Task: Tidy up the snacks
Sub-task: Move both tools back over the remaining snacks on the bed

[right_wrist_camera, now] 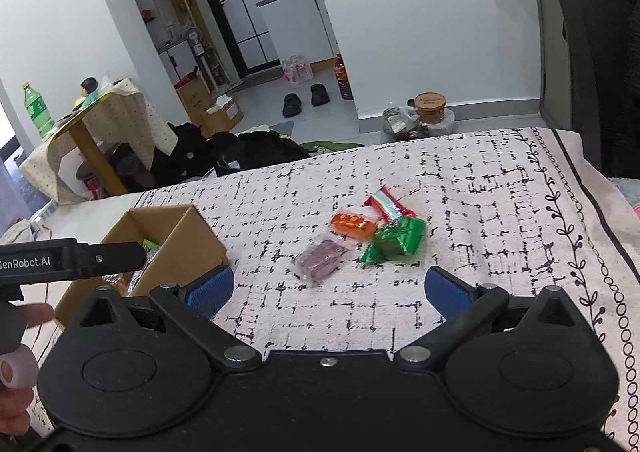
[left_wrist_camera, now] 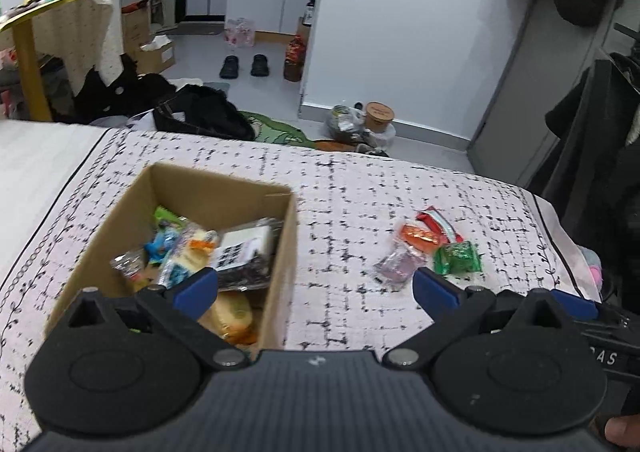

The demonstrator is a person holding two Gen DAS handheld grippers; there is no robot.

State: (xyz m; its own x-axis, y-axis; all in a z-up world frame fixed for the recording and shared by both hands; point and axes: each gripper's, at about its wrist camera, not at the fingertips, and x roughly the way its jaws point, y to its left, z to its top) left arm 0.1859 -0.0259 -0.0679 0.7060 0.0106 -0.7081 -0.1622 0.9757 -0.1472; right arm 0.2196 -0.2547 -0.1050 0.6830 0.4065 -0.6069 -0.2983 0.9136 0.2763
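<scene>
judging by the open brown cardboard box (left_wrist_camera: pixel 208 248) already holding several packets, you've four wrapped snacks (right_wrist_camera: pixel 360 240) left beside it, with your left gripper (left_wrist_camera: pixel 316 288) and right gripper (right_wrist_camera: pixel 328 288) both spread wide and empty.

White lettering reading "enRobot.AI", its start cut off by the frame edge, is showing on the black body of the left tool (right_wrist_camera: pixel 72 260) in the right wrist view. The letters "AS" are showing on the right tool (left_wrist_camera: pixel 608 356) in the left wrist view; print on the snack wrappers is too blurred to read.
</scene>
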